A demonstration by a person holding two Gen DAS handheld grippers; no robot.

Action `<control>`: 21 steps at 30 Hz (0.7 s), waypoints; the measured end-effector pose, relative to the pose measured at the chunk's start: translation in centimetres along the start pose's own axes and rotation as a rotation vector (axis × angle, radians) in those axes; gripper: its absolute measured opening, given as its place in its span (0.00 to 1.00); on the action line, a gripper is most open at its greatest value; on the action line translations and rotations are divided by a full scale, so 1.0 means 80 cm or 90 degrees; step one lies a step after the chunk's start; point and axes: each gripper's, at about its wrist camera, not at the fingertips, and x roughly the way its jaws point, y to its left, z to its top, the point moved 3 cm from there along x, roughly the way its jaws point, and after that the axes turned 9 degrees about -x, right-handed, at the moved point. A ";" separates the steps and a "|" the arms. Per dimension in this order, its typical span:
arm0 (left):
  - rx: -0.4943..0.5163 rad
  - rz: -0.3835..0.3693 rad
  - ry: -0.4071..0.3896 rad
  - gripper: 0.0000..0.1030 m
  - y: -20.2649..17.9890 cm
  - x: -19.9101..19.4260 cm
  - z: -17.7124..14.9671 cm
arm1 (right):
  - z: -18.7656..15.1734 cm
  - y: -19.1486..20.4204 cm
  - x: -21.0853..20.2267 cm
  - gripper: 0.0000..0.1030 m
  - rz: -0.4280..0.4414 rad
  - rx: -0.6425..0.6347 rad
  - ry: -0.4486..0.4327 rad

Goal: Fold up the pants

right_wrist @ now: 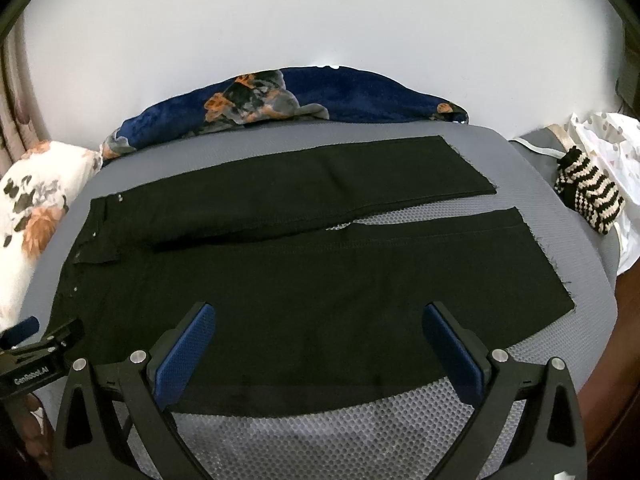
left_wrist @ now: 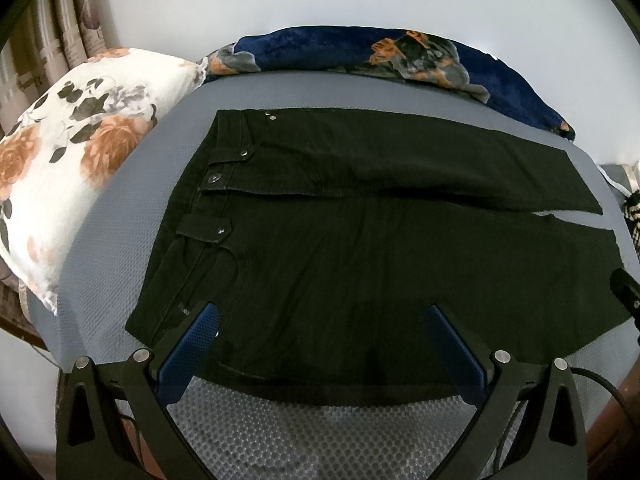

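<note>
Black pants (left_wrist: 360, 248) lie flat on a grey mesh mattress (left_wrist: 120, 216), waistband at the left, both legs running right. In the right wrist view the pants (right_wrist: 280, 280) show both cut leg ends at the right. My left gripper (left_wrist: 322, 316) is open, its blue pads over the near edge by the waistband. My right gripper (right_wrist: 318, 316) is open over the near leg's edge. The left gripper also shows at the left of the right wrist view (right_wrist: 36, 344); the right gripper's tip shows at the right edge of the left wrist view (left_wrist: 626, 292).
A floral white pillow (left_wrist: 68, 168) lies at the left. A dark blue floral blanket (left_wrist: 360, 52) lies along the far edge by the white wall. A black-and-cream striped knit item (right_wrist: 588, 196) and a white bag (right_wrist: 612, 148) sit at the right.
</note>
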 end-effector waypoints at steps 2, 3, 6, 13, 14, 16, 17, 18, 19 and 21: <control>-0.001 -0.001 0.000 0.99 0.000 0.003 0.004 | 0.004 -0.002 0.000 1.00 0.007 0.010 -0.004; -0.002 -0.002 0.000 0.99 0.001 0.004 0.008 | 0.006 -0.004 0.000 1.00 0.010 0.014 -0.007; -0.002 -0.010 -0.002 0.99 0.007 0.010 0.018 | 0.015 -0.007 0.003 1.00 0.027 0.024 -0.016; -0.021 -0.010 -0.017 0.99 0.049 0.031 0.066 | 0.047 -0.005 0.021 1.00 0.079 0.033 -0.039; -0.030 -0.015 -0.020 0.99 0.059 0.035 0.078 | 0.054 -0.004 0.027 1.00 0.085 0.030 -0.036; -0.053 -0.032 -0.026 0.99 0.083 0.045 0.102 | 0.065 -0.001 0.038 1.00 0.099 0.024 -0.030; -0.062 -0.042 -0.027 0.99 0.093 0.049 0.111 | 0.070 0.001 0.044 1.00 0.108 0.019 -0.027; -0.072 -0.053 -0.028 0.99 0.103 0.054 0.121 | 0.076 0.003 0.051 1.00 0.117 0.017 -0.023; -0.085 -0.072 -0.025 0.99 0.118 0.062 0.136 | 0.082 0.005 0.059 1.00 0.125 0.019 -0.015; -0.103 -0.107 -0.018 0.99 0.138 0.076 0.159 | 0.091 0.009 0.072 1.00 0.142 0.028 0.000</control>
